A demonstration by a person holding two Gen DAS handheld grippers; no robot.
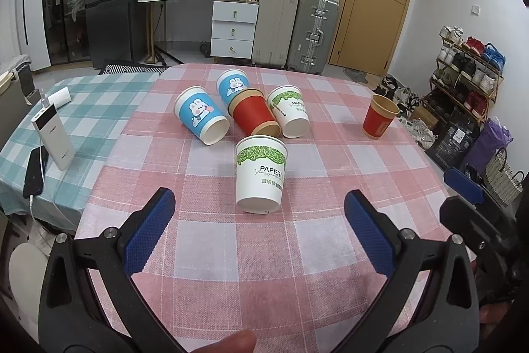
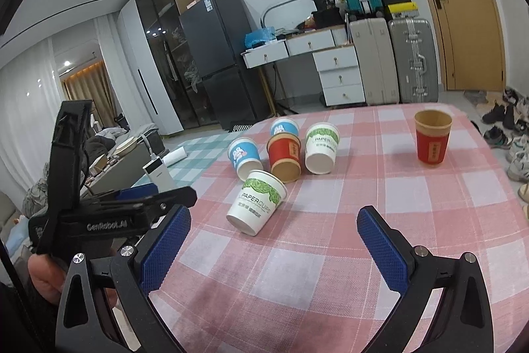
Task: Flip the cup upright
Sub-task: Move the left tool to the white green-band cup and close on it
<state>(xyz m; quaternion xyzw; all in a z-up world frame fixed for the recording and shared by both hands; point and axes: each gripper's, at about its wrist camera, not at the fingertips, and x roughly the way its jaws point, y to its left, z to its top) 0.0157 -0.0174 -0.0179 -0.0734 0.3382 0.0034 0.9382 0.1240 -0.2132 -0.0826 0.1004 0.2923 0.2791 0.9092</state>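
Cups lie in a cluster on the bench [image 1: 205, 253], which carries a pink checked cloth. The nearest white cup with a green leaf band [image 1: 260, 174] lies on its side, mouth turned toward the cameras, and serves as the landmark. Just behind it a red cup [image 1: 253, 111] lies tipped over, its brown-rimmed mouth close to the white cup's base. Left of that red cup lies a blue rabbit cup [image 1: 201, 114], and a second blue rabbit cup [image 1: 231, 85] sits behind it, farther from the landmark. A second white leaf-band cup [image 1: 291, 111] lies on its side right of the red one. Well apart, to the right and beyond the landmark, a red cup standing upright [image 1: 379, 116] has its open mouth facing up.

Left gripper [image 1: 259, 219] hovers just short of the landmark cup, its blue-padded fingers [image 1: 150, 237] spread wide and holding nothing. Right gripper [image 2: 272, 237] is also spread wide and empty, with the landmark cup [image 2: 257, 202] just ahead of its left finger; the left gripper's body [image 2: 109, 214] shows beside it.

Far left of the landmark, on a green checked cloth [image 1: 99, 108], stand a white power bank [image 1: 54, 138] and a dark phone [image 1: 34, 174]
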